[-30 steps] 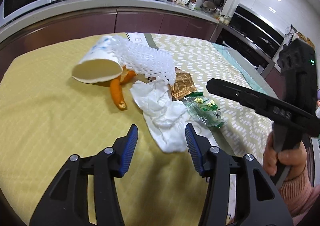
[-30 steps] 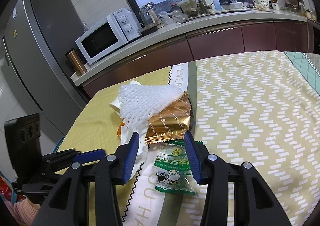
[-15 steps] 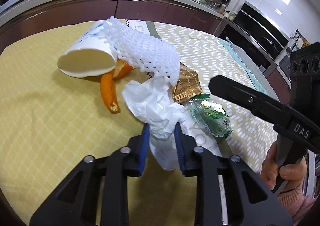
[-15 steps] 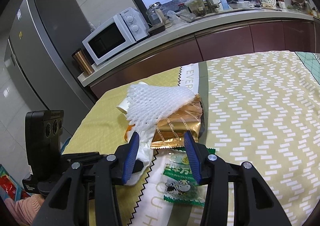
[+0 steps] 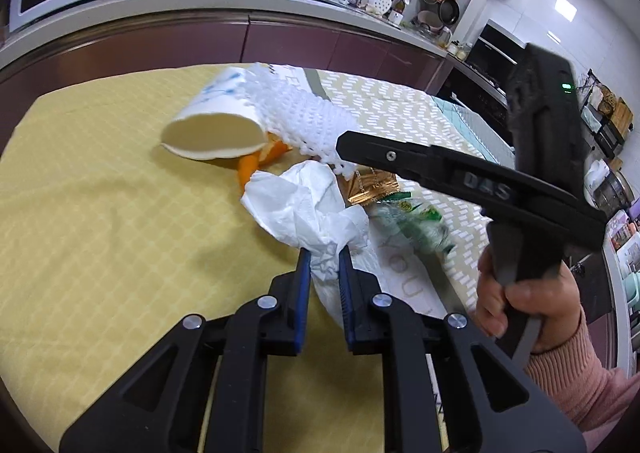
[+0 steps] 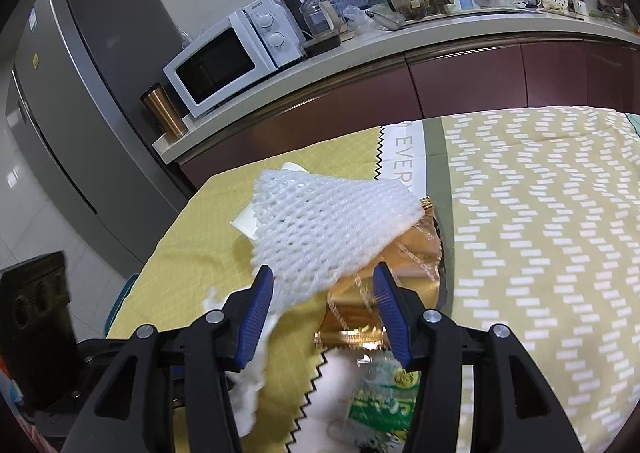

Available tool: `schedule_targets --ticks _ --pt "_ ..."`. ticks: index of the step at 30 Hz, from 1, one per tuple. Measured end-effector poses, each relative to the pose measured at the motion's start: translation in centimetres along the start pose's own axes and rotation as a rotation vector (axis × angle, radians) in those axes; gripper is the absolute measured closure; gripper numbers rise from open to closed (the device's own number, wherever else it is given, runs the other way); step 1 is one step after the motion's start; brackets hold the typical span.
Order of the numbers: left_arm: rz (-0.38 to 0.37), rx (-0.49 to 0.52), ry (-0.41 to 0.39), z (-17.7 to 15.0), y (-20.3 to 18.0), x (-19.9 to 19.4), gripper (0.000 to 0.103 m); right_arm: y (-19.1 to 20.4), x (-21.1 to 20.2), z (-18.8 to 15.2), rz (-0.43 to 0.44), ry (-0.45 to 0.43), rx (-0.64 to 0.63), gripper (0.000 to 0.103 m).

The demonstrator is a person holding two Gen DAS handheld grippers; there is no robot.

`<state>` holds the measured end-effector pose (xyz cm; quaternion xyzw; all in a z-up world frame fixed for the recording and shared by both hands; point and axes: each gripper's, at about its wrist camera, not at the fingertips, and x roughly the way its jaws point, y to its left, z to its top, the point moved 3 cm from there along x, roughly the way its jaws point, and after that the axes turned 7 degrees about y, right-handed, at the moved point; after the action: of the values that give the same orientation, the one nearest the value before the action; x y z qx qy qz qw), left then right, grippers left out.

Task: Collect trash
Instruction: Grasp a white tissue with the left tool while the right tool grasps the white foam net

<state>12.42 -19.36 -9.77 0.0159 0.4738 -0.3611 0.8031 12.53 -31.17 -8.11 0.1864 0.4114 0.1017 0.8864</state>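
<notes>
Collection has barely begun, I judge: the left gripper [image 5: 325, 253] pinches the crumpled white tissue [image 5: 308, 209] at the heap's six o'clock, the right gripper [image 6: 322, 285] hangs open over the gold wrapper [image 6: 404, 265], while foam net [image 5: 296, 113], tipped paper cup [image 5: 216, 125] apparently empty, orange peel [image 5: 250, 167] and green packet [image 5: 416, 225] remain uncollected on the tablecloth [image 5: 100, 213].

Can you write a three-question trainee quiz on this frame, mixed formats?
1. True or false: the left tool is shut on the white tissue.
2. The right tool is: A) open, B) shut on the gold wrapper, C) shut on the foam net.
3. Fill in: the paper cup lies on its ____.

Key: 1 true; 2 A; 3 side.
</notes>
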Motion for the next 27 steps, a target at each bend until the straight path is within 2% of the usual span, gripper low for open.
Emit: schedule_targets --ticks 11,13,18,24,27 --pt "0.035 -0.027 -0.060 -2.5 2.6 -4.9 0.089 -1.7 1.4 0.7 0.047 0.004 0.125 0.048" --pt "0.040 -0.032 -0.067 -2.8 3.0 -5.5 0.089 -1.8 1.5 0.8 0.053 -0.005 0.137 0.052" --pt "0.062 -0.053 -0.083 -3.6 3.9 -6.6 0.089 -2.2 1.8 0.9 0.084 -0.013 0.167 0.083" --pt "0.090 -0.080 -0.098 -4.4 4.9 -7.9 0.089 -2.0 0.6 0.7 0.085 -0.060 0.159 0.092" --pt "0.102 -0.093 -0.107 -4.7 5.7 -8.7 0.089 -1.8 -0.3 0.6 0.095 -0.081 0.156 0.093"
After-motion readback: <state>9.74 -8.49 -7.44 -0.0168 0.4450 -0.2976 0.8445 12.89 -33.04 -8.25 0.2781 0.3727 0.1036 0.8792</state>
